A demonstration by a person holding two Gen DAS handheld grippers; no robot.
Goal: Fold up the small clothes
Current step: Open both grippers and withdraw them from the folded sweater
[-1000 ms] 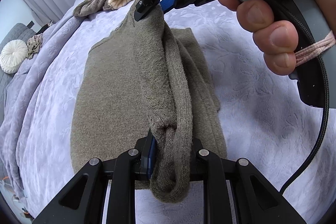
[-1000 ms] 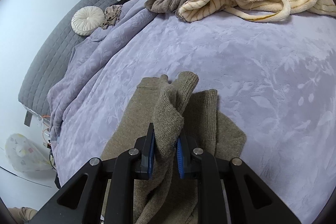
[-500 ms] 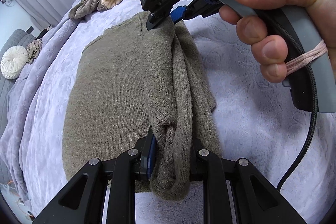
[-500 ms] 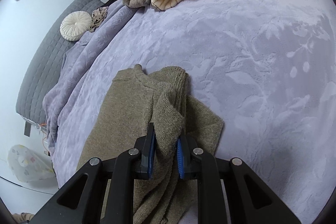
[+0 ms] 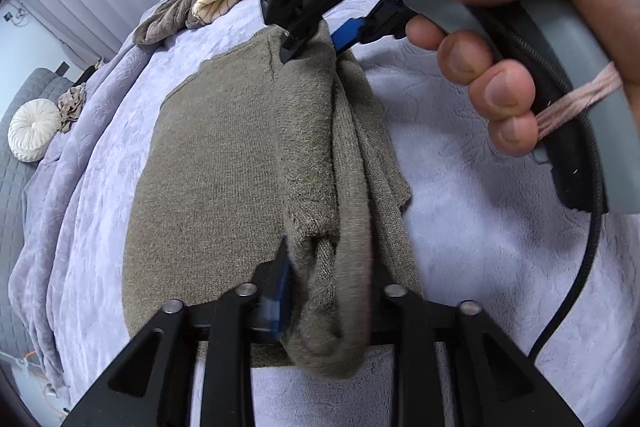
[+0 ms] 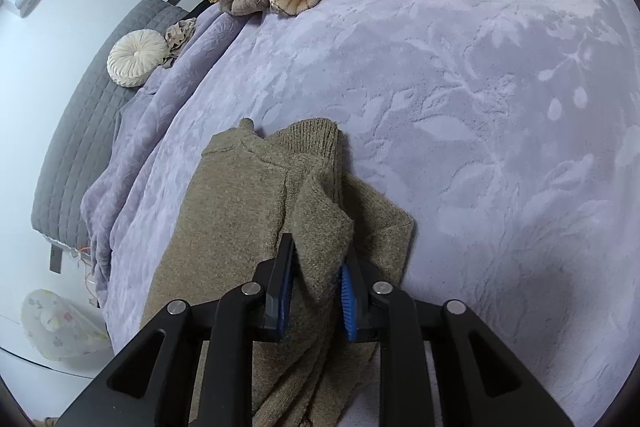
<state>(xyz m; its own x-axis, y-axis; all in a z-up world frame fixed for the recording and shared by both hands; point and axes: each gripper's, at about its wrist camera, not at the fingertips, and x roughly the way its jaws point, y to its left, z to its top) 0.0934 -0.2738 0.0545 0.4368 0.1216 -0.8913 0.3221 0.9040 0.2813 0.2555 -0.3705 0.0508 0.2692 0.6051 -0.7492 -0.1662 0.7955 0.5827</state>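
Olive knit sweater (image 5: 216,187) between both opening grippers' jaws

a taupe knit sweater (image 5: 216,163) lies flat on the bed, its right edge gathered into a raised lengthwise fold, ribbed cuff on top.

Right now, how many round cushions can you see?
1. The cream round cushion sits on the grey quilted sofa beyond the lilac blanket's far left edge. Others may be hidden.
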